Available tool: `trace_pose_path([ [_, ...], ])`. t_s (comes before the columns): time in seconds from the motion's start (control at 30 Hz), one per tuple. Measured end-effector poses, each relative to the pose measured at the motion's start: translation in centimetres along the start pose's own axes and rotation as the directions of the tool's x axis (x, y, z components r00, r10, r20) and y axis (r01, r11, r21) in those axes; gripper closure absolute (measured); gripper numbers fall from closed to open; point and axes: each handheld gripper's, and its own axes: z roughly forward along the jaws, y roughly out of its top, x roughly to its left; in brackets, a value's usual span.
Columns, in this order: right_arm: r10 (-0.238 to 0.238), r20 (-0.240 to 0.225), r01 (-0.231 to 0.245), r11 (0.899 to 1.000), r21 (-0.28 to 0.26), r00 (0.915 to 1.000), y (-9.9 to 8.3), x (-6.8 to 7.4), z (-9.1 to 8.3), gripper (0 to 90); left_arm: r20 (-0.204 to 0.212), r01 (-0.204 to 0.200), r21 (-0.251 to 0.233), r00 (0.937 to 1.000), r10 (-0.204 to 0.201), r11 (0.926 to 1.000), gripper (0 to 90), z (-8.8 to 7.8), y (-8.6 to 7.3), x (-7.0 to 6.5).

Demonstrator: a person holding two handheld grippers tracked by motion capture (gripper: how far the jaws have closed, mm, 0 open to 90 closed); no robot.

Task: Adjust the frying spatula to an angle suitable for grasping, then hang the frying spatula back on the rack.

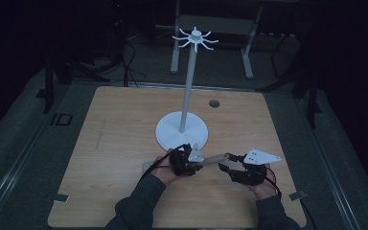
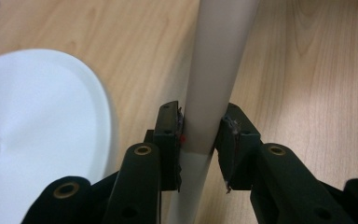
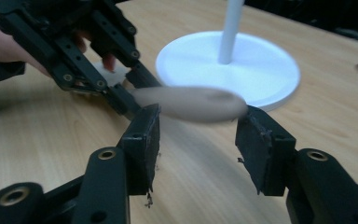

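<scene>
While the left gripper (image 2: 200,135) clamps one end of the stick (image 1: 214,158) above the table's (image 1: 124,139) near edge, just before the stand (image 1: 182,132), keep that grip firm and draw the right gripper (image 3: 198,140), jaws wide and empty, straight back.

pale wooden stick (image 1: 214,159), roughly level above the tabletop, one end clamped, other end free

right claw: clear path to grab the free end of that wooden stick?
Probably yes. The right claw is open, the wooden stick tip lies just past its pads with nothing between, and the left claw grips the other end.
</scene>
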Motion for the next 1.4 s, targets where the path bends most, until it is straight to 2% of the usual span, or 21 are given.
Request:
trace_pose_path([
  [0.13,0.017,0.036,-0.016,1.000,-0.022,0.9992,0.0,-0.2,-0.6,45.3,-0.029,0.019,-0.024,0.9994,-0.019,0.9995,72.4,-0.6,0.4,0.2],
  [0.27,0.033,0.055,-0.031,0.999,-0.041,0.9980,-0.2,-0.3,-1.0,45.4,-0.034,0.045,-0.050,0.9983,-0.047,0.9977,73.2,-1.1,0.6,0.4],
  [0.33,0.055,0.070,-0.051,0.997,-0.062,0.9960,-0.6,-0.3,-1.4,45.5,-0.040,0.067,-0.071,0.9967,-0.070,0.9952,73.5,-1.6,0.7,0.7],
  [0.5,0.081,0.100,-0.074,0.995,-0.063,0.9917,-1.3,-0.6,-1.8,45.6,-0.056,0.111,-0.110,0.9915,-0.118,0.9877,73.9,-2.6,1.0,1.2],
  [0.67,0.106,0.117,-0.097,0.992,-0.077,0.9875,-1.7,-0.9,-2.3,45.6,-0.079,0.160,-0.158,0.9816,-0.174,0.9744,74.1,-3.6,1.1,1.5],
  [1.0,0.134,0.154,-0.120,0.988,-0.092,0.9790,-2.3,-1.3,-2.9,45.8,-0.127,0.202,-0.231,0.9637,-0.235,0.9518,74.2,-5.3,1.5,1.6],
  [1.23,0.130,0.179,-0.114,0.989,-0.096,0.9752,-2.6,-1.1,-2.9,45.7,-0.170,0.223,-0.275,0.9461,-0.276,0.9353,74.2,-6.3,2.0,1.4],
  [1.3,0.130,0.183,-0.113,0.989,-0.098,0.9744,-2.7,-1.1,-2.9,45.7,-0.183,0.233,-0.297,0.9378,-0.295,0.9259,74.2,-6.7,2.2,1.4],
  [1.4,0.132,0.184,-0.115,0.988,-0.103,0.9739,-2.8,-1.1,-3.0,45.7,-0.206,0.233,-0.320,0.9287,-0.308,0.9181,74.2,-7.1,2.3,1.3],
])
